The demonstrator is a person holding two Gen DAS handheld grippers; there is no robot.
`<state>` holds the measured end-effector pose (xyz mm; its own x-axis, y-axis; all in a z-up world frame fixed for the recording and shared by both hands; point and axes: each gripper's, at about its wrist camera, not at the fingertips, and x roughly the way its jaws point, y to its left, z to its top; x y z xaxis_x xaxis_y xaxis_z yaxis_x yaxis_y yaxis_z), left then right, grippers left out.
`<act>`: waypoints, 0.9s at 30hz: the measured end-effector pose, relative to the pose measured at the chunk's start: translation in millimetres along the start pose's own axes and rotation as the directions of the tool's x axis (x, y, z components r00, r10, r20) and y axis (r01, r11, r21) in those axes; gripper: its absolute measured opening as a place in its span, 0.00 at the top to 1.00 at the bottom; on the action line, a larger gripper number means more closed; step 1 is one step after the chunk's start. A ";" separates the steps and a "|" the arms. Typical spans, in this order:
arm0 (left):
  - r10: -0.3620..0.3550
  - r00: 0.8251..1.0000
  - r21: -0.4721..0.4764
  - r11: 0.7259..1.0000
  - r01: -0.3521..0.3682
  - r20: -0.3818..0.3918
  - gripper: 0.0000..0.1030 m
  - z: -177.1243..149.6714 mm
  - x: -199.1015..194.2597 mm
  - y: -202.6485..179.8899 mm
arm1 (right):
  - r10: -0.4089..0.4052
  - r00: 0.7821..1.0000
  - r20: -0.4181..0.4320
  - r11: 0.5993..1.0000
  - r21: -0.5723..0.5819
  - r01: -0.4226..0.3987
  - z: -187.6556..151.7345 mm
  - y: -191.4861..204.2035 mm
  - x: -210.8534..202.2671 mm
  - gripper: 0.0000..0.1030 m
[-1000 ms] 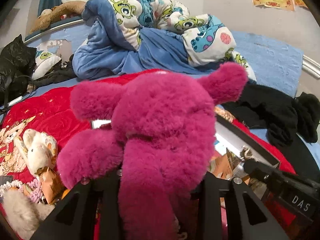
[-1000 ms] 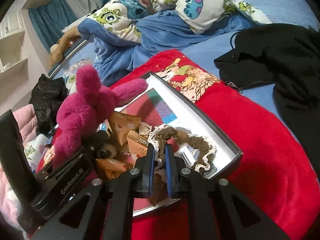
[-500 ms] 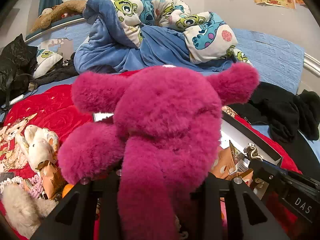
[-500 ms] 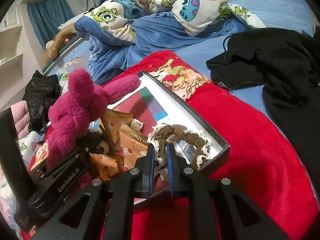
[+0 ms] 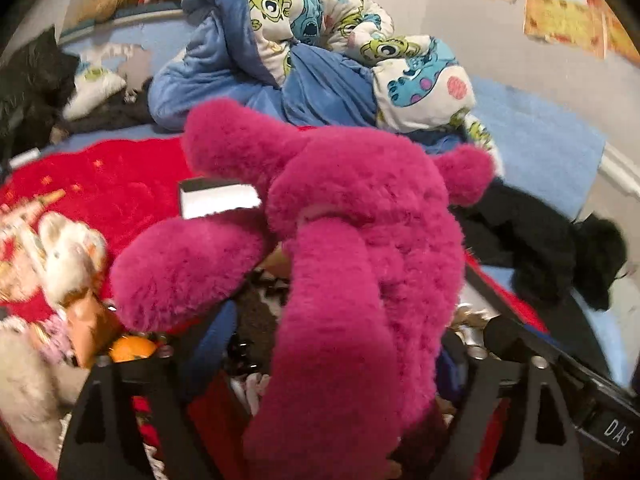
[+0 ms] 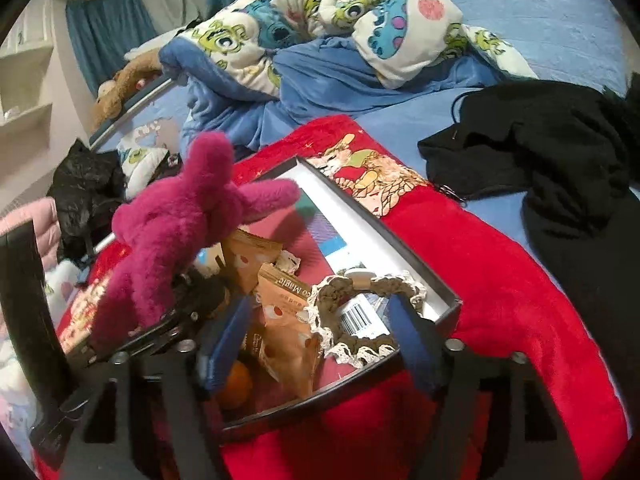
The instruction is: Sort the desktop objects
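A: Both grips letting go at once! Left gripper (image 5: 332, 364) was clamped on the plush (image 5: 360, 248) a second ago; now its jaws are opening, the toy loose between them, slumping over the box's (image 6: 448, 308) left edge.

B: Right gripper (image 6: 320, 336) too. It was pinched shut on the lace band (image 6: 360, 312); its fingers (image 6: 412, 340) are spreading, and the band lies in the box's near right corner.

A: Two items delivered, I'd say. The white toy (image 5: 68, 248) on the red blanket (image 5: 120, 184) looks unsorted.
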<state>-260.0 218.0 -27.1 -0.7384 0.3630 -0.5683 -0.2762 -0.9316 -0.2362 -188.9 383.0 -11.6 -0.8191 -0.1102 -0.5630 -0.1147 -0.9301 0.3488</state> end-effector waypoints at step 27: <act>0.085 0.994 0.035 0.996 -0.087 0.071 0.00 5.3 -50.2 14.7 | 0.045 0.997 0.066 0.998 0.045 -0.048 4.2 11.9 -37.6 0.00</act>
<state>-230.3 186.0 2.1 -0.8009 0.2807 -0.5290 -0.2323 -0.9598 -0.1576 -161.9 377.6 16.9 -0.8588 -0.1284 -0.4960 -0.1006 -0.9070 0.4090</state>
